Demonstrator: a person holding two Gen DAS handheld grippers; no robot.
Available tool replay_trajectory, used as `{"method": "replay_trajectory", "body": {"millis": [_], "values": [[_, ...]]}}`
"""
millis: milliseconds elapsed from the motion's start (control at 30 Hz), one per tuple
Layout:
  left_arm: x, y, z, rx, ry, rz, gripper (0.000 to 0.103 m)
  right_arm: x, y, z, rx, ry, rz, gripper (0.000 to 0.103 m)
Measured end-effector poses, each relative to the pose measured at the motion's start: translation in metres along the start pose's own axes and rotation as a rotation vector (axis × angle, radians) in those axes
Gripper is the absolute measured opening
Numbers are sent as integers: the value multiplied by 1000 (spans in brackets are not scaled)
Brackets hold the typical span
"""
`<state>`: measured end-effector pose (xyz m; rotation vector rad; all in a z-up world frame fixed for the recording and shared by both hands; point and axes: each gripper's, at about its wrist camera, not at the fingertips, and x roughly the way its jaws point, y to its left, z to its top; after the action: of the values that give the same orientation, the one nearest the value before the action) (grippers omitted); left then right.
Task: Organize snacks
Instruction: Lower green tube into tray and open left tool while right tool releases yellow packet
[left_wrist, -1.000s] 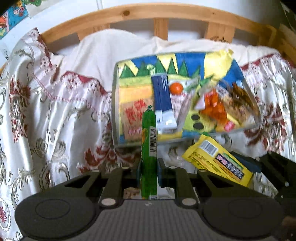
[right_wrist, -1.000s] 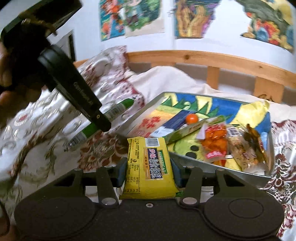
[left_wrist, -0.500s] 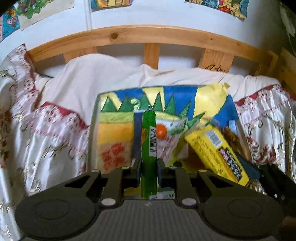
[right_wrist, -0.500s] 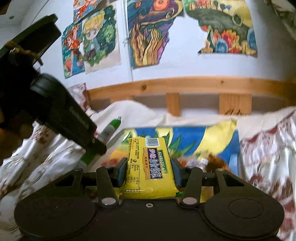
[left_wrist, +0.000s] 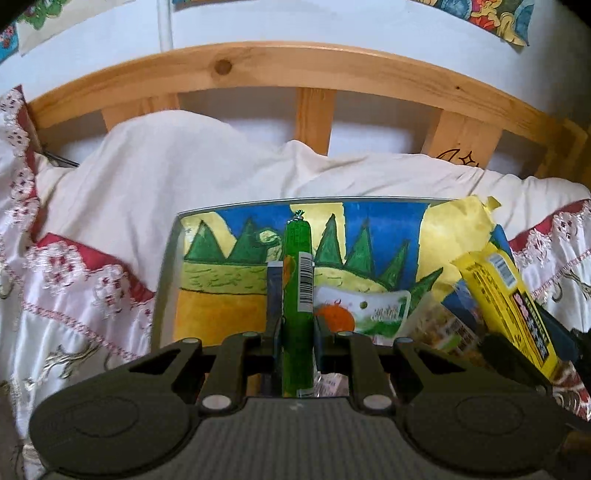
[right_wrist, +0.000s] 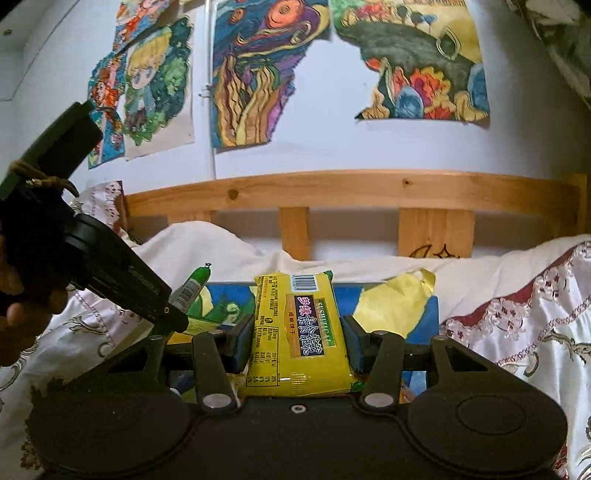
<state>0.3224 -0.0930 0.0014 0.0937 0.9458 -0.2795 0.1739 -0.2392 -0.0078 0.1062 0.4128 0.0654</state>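
Both grippers have swung in over the tray since a second ago, back then they were hanging short of its near edge, with the yellow packet down by the near rim. Now the left gripper (left_wrist: 297, 328) is above the middle of the tray (left_wrist: 168, 280), clenched tight on a green sausage stick (left_wrist: 296, 295) that points straight out along the fingers toward the far rim. The right gripper (right_wrist: 298, 339) is just beside it on the right, grasping a yellow snack packet (right_wrist: 297, 332) by its long sides, barcode end forward.

Room-wise: the left half of the tray is bare painted bottom, orange and green, right up to the left rim, so that side is wide open. The right half is crowded: an orange-printed pouch (left_wrist: 364, 308) just right of the stick, more wrappers behind the yellow packet (left_wrist: 506, 295), plus a curl of yellow paper (left_wrist: 458, 229) sticking up at the far right corner. Past the far rim it's white bedding (left_wrist: 207, 162), then the wooden rail (left_wrist: 280, 62) against the wall. Patterned quilt (left_wrist: 74, 288) runs along the left edge.
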Motion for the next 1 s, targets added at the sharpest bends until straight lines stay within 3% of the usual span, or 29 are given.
{"method": "replay_trajectory", "body": {"millis": [433, 600, 1000], "values": [[38, -17, -6, 68, 15, -45, 19, 22, -10, -17, 20, 88, -22, 51], [38, -28, -9, 142, -5, -37, 19, 23, -9, -18, 16, 94, -20, 51], [38, -35, -8, 174, -9, -36, 19, 23, -8, -18, 0, 103, -28, 52]]}}
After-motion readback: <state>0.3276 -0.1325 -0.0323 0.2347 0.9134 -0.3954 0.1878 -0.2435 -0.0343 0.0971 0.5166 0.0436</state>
